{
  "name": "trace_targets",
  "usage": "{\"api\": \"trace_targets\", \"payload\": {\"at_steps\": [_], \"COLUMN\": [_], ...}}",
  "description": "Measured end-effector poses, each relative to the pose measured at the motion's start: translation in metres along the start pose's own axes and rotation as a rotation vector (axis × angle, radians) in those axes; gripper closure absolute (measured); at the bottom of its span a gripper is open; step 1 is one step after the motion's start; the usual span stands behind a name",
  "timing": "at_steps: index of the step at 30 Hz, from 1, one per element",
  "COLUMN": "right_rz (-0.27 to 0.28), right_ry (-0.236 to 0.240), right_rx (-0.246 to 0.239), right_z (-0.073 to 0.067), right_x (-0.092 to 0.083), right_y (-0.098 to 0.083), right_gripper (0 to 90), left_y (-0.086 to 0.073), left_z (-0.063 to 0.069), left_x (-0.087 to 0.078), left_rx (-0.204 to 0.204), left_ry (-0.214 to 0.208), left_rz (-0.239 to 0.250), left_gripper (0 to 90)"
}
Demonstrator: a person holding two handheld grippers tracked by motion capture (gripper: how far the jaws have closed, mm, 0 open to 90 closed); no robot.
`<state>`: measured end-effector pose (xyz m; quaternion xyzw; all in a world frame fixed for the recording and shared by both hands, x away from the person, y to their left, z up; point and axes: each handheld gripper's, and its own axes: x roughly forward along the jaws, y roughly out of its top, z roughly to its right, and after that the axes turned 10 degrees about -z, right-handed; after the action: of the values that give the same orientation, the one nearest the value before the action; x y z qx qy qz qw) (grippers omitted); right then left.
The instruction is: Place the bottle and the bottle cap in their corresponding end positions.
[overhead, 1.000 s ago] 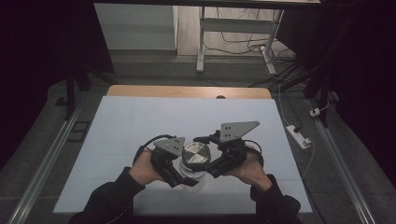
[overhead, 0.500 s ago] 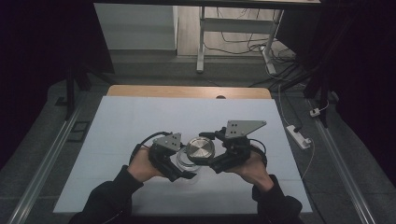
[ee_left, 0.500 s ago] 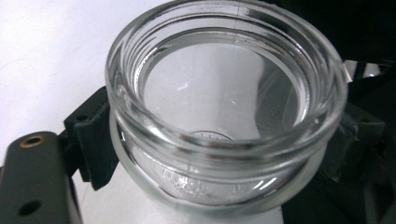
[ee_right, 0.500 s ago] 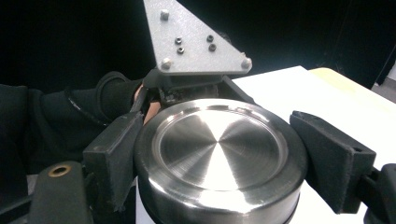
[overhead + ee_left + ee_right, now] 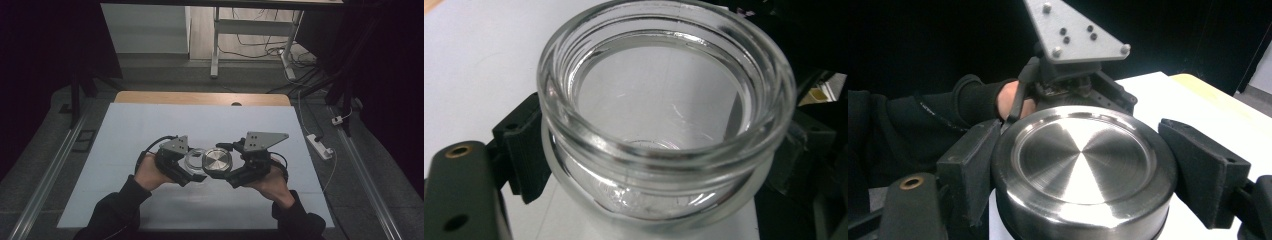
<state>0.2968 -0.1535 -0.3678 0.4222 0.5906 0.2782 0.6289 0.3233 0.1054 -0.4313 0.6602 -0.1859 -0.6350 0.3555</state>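
Over the white desk [image 5: 150, 130], near its front edge, the left gripper [image 5: 186, 169] is clenched on an open, lidless clear glass jar [image 5: 664, 115], and just beside it to the right the right gripper [image 5: 235, 172] is clenched on a round brushed-metal lid [image 5: 1083, 165], both jaws pressing its rim.

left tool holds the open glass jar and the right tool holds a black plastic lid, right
Not quite: the lid clamped in the right tool is shiny brushed metal, not black plastic, as the right gripper view shows. The rest stands: the left tool holds the open glass jar.
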Motion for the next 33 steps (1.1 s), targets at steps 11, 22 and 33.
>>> {"api": "trace_targets", "payload": {"at_steps": [11,22,33], "right_rz": [-0.014,-0.029,-0.031], "right_ry": [-0.015,-0.017,-0.007], "right_rx": [0.006,0.009,0.018], "right_z": [-0.005,-0.011,-0.016], "right_x": [0.006,0.014,0.022], "right_y": [-0.011,-0.021,-0.038], "right_gripper": [19.9,19.9,19.9], "left_y": [-0.001,0.001,0.005], "left_z": [-0.007,-0.013,-0.019], "left_x": [-0.002,-0.007,-0.004], "left_rx": [-0.027,-0.055,-0.073], "left_ry": [0.042,0.08,0.123], "left_rz": [0.021,0.047,0.054], "left_gripper": [15.7,15.7,15.7]}}
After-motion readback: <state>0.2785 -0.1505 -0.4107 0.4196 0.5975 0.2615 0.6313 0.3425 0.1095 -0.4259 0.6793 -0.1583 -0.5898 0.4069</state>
